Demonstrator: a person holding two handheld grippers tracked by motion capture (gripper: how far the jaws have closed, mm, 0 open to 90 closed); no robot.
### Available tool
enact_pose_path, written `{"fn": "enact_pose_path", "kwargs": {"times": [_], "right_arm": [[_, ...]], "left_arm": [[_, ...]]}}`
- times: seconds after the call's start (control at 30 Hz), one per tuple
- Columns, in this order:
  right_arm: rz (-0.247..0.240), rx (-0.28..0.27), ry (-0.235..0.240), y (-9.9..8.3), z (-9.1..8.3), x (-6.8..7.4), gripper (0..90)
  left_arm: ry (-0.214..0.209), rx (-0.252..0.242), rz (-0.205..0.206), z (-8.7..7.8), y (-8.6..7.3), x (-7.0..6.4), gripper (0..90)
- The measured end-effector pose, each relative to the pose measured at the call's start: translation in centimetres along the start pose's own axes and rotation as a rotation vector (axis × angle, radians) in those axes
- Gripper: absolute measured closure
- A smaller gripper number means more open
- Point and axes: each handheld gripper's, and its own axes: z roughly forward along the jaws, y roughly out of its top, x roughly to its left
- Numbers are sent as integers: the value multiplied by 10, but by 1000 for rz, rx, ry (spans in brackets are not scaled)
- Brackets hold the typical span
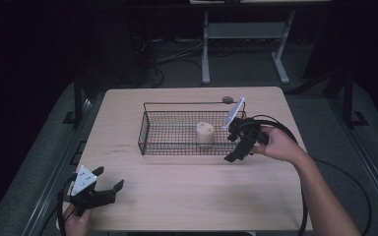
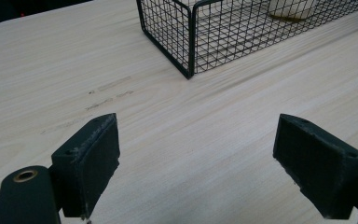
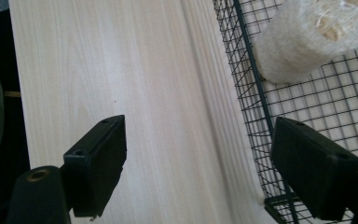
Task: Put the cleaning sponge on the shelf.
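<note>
Here, high view: a black wire basket [image 1: 177, 129] sits on the pale wooden table [image 1: 187, 182], a little past table centre toward 12 o'clock. Inside it, toward its 3 o'clock end, stands a cream loofah cylinder [image 1: 205, 133], upright, holes showing in its top face.

Right gripper [image 1: 239, 140] is held at the basket's 3 o'clock end, tilted, its grey three-cornered plate [image 1: 233, 113] raised over the basket's far corner. Jaws spread wide, nothing between them. In the right gripper view the gripper [image 3: 198, 175] straddles the basket's wire wall [image 3: 251, 88]: one jaw over bare table, the other over the mesh floor. The loofah cylinder [image 3: 307, 39] lies ahead at about 1 o'clock in that view, apart from both jaws. Whether the inner jaw touches the mesh I cannot tell; the view is slightly blurred there.

Left gripper [image 1: 100, 192] rests low at the table's 7 o'clock corner, well apart from the basket, the person's left hand [image 1: 76, 223] behind it. Jaws wide, holding nothing. In the left gripper view the gripper [image 2: 196, 161] looks over bare wood, with the basket's near corner [image 2: 190, 56] at 12 o'clock and faint scuff marks [image 2: 107, 95] on the tabletop at 11 o'clock.

A black cable [image 1: 325, 187] trails from the right gripper, off the table edge at 4 o'clock.
</note>
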Motion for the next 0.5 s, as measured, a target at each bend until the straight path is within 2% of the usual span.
{"fn": "enact_pose_path", "kwargs": {"times": [0.2,0.37,0.5], "right_arm": [[-3,19,-8,-6,3,5,179],[1,0,0,-13,6,10,180],[3,15,5,-19,10,13,179]], "left_arm": [[-2,-1,0,1,0,-1,137],[-1,2,0,1,0,-1,137],[-2,3,0,1,0,-1,137]]}}
